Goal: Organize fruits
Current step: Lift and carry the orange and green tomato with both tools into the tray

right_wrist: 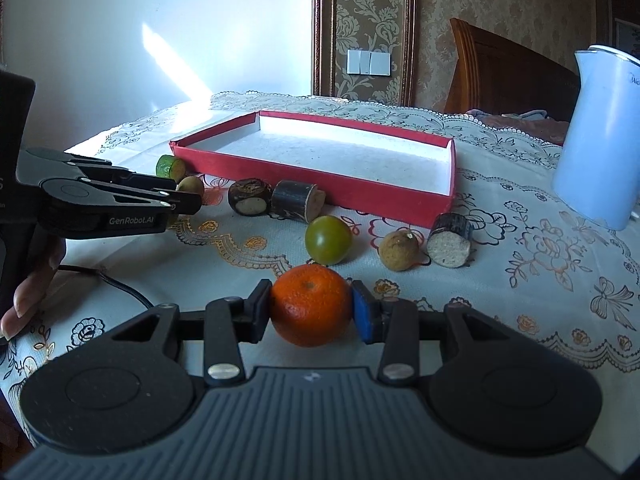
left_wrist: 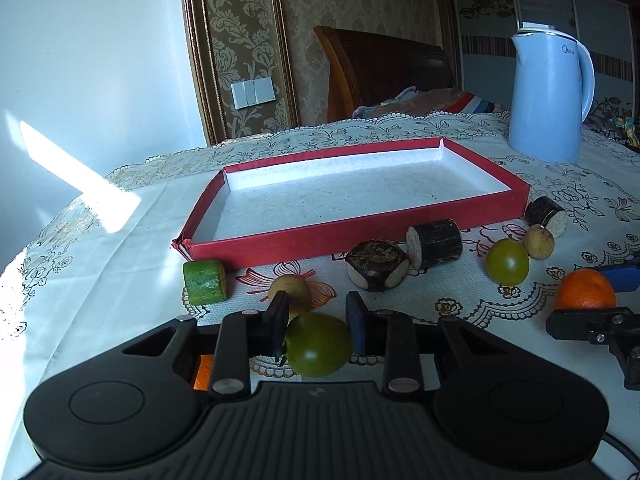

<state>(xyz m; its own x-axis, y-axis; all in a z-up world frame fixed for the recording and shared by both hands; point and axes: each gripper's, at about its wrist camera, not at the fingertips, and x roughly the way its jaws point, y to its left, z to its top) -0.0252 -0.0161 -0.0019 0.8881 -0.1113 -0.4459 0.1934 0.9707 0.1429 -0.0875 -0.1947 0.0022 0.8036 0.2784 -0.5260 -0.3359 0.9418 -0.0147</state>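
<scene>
1. The left tongs (left_wrist: 319,334) are clamped on a green tomato (left_wrist: 319,344), one pad on each side of it, low over the tabletop (left_wrist: 120,280).
2. The right tongs (right_wrist: 311,312) grip an orange mandarin (right_wrist: 311,305) the same way, black pad at 9 o'clock, blue pad at 3 o'clock.
3. In the left wrist view, a yellowish round fruit (left_wrist: 291,293) sits just beyond the held tomato at 11 o'clock, and a green cut piece (left_wrist: 205,282) lies further at 10 o'clock.
4. At 1 o'clock lie a dark brown fruit (left_wrist: 377,266) and a dark cut cylinder (left_wrist: 436,243), side by side.
5. Further at 2 o'clock sit a second green tomato (left_wrist: 507,261), another yellowish fruit (left_wrist: 539,242) and a second dark cylinder (left_wrist: 547,216).
6. The red tray (left_wrist: 280,242) lies at 12 o'clock behind all the fruit, nothing in it.
7. A pale blue kettle (left_wrist: 550,96) stands beyond the tray's far right corner.
</scene>
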